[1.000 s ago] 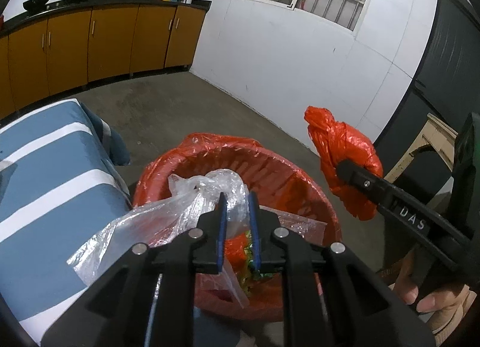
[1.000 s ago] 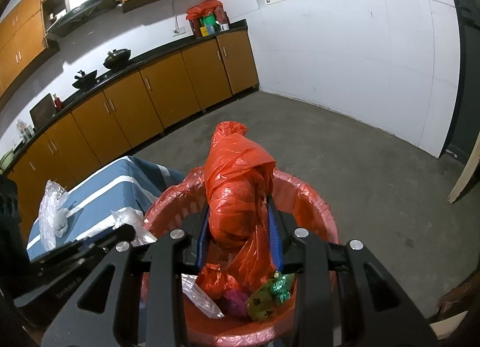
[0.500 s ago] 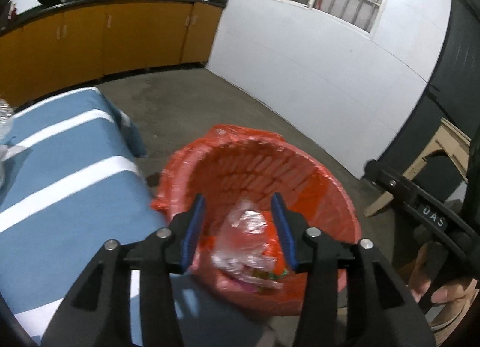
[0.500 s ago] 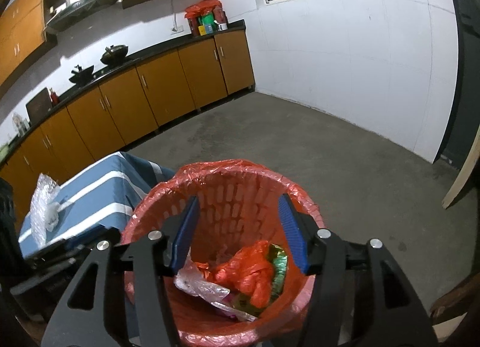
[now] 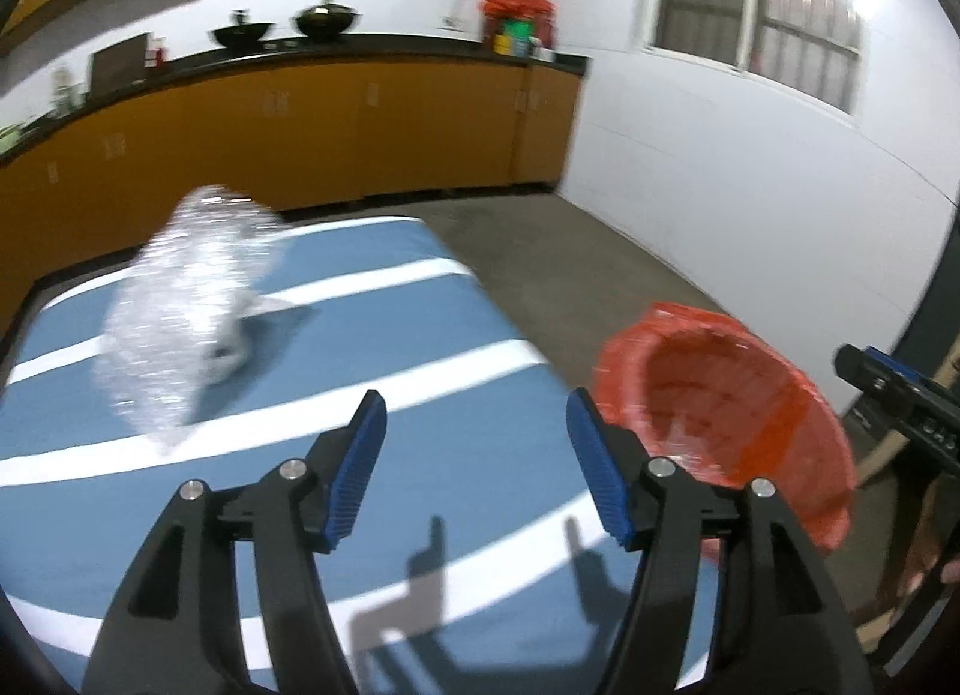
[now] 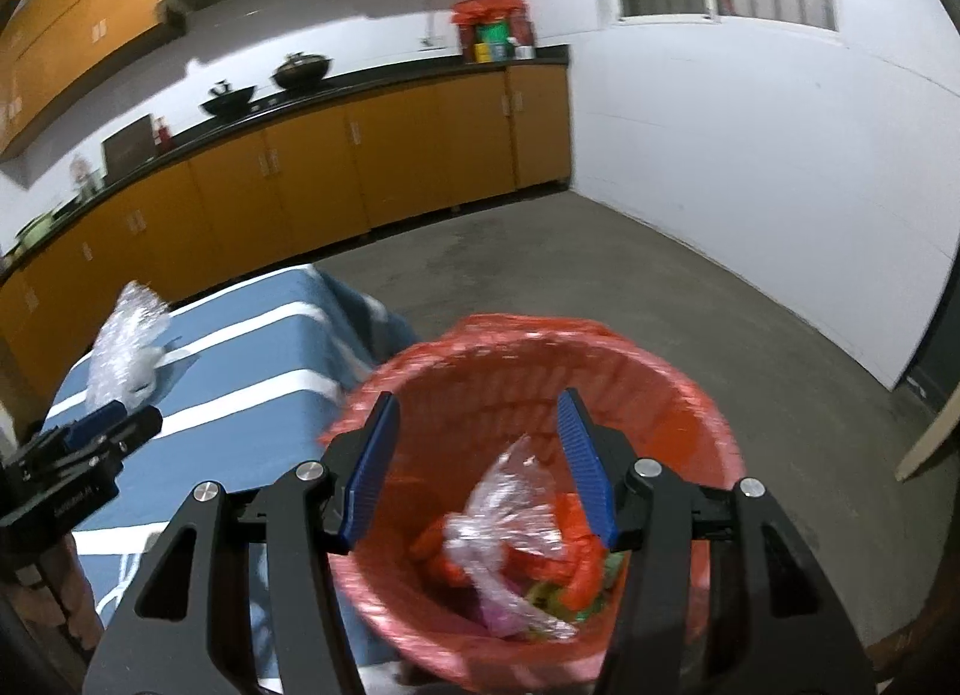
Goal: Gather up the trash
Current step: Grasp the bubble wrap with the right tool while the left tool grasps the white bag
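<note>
both tools, left tool and right tool, now gape wide and empty, their bags dropped into the red-lined round plastic bin, leaving one crumpled clear plastic bag on the blue striped bench.

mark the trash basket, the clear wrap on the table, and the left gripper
trash basket [image 6: 708, 395]: right wrist view, far rim.
clear wrap [image 5: 180, 311]: left wrist view, its middle.
left gripper [image 5: 474, 473]: left wrist view, between open jaws.

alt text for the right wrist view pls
The open, empty right tool hovers over a red-lined trash basket holding a clear plastic bag and colourful wrappers. To the left, crumpled clear plastic lies on a blue-and-white striped table; orange kitchen cabinets stand behind.
</note>
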`<action>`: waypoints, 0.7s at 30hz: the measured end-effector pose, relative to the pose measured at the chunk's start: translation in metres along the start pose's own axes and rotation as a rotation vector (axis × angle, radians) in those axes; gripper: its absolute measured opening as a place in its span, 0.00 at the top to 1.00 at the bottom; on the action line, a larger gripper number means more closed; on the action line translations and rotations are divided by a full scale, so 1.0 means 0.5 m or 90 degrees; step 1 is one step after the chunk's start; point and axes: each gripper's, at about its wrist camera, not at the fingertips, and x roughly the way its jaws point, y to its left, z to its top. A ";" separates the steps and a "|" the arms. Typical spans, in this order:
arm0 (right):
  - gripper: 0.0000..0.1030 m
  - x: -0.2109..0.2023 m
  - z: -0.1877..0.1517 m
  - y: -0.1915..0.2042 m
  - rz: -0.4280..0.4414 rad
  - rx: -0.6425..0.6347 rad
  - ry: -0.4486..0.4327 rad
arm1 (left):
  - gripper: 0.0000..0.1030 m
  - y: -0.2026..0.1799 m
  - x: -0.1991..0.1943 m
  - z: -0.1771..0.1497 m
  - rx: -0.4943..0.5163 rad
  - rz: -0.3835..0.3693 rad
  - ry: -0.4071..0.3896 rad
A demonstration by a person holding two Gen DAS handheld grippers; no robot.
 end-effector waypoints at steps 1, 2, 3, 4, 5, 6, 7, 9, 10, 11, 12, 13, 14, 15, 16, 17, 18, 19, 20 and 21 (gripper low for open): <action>0.46 0.002 0.001 0.014 0.008 -0.007 0.001 | 0.40 0.024 -0.005 -0.001 -0.009 0.016 -0.003; 0.46 0.004 0.002 0.026 0.014 -0.011 0.002 | 0.40 0.047 -0.010 -0.002 -0.018 0.031 -0.006; 0.46 0.006 0.002 0.041 0.022 -0.016 0.003 | 0.40 0.067 -0.014 -0.004 -0.026 0.043 -0.008; 0.46 0.009 0.003 0.055 0.031 -0.022 0.004 | 0.40 0.089 -0.019 -0.005 -0.037 0.056 -0.010; 0.46 0.011 0.002 0.068 0.038 -0.026 0.006 | 0.40 0.106 -0.024 -0.007 -0.045 0.064 -0.011; 0.46 0.014 0.003 0.084 0.048 -0.032 0.007 | 0.40 0.135 -0.032 -0.011 -0.058 0.080 -0.015; 0.46 0.018 0.005 0.102 0.060 -0.038 0.008 | 0.40 0.153 -0.038 -0.014 -0.065 0.092 -0.017; 0.46 0.026 0.009 0.138 0.084 -0.047 0.009 | 0.40 0.195 -0.055 -0.021 -0.082 0.119 -0.023; 0.46 0.030 0.010 0.153 0.093 -0.051 0.009 | 0.40 0.212 -0.063 -0.026 -0.091 0.130 -0.025; 0.46 0.034 0.012 0.177 0.110 -0.057 0.008 | 0.40 0.230 -0.072 -0.030 -0.099 0.143 -0.029; 0.46 0.039 0.015 0.204 0.127 -0.063 0.008 | 0.40 0.254 -0.083 -0.035 -0.110 0.159 -0.033; 0.46 0.043 0.017 0.228 0.142 -0.070 0.007 | 0.39 0.274 -0.095 -0.040 -0.119 0.173 -0.038; 0.46 0.049 0.021 0.261 0.162 -0.080 0.006 | 0.39 0.290 -0.104 -0.043 -0.126 0.185 -0.042; 0.46 0.055 0.024 0.292 0.179 -0.089 0.005 | 0.38 0.313 -0.117 -0.047 -0.135 0.202 -0.049; 0.46 0.062 0.025 0.325 0.196 -0.100 0.004 | 0.37 0.332 -0.129 -0.051 -0.143 0.217 -0.056; 0.46 0.067 0.026 0.347 0.208 -0.106 0.005 | 0.37 0.344 -0.138 -0.054 -0.148 0.226 -0.060; 0.46 0.077 0.026 0.379 0.224 -0.114 0.007 | 0.37 0.364 -0.150 -0.059 -0.154 0.241 -0.067; 0.46 0.083 0.024 0.401 0.234 -0.120 0.009 | 0.37 0.376 -0.160 -0.063 -0.158 0.252 -0.072; 0.46 0.095 0.023 0.429 0.245 -0.127 0.012 | 0.36 0.390 -0.168 -0.067 -0.162 0.262 -0.075; 0.46 0.108 0.021 0.457 0.254 -0.134 0.016 | 0.36 0.407 -0.177 -0.072 -0.168 0.274 -0.079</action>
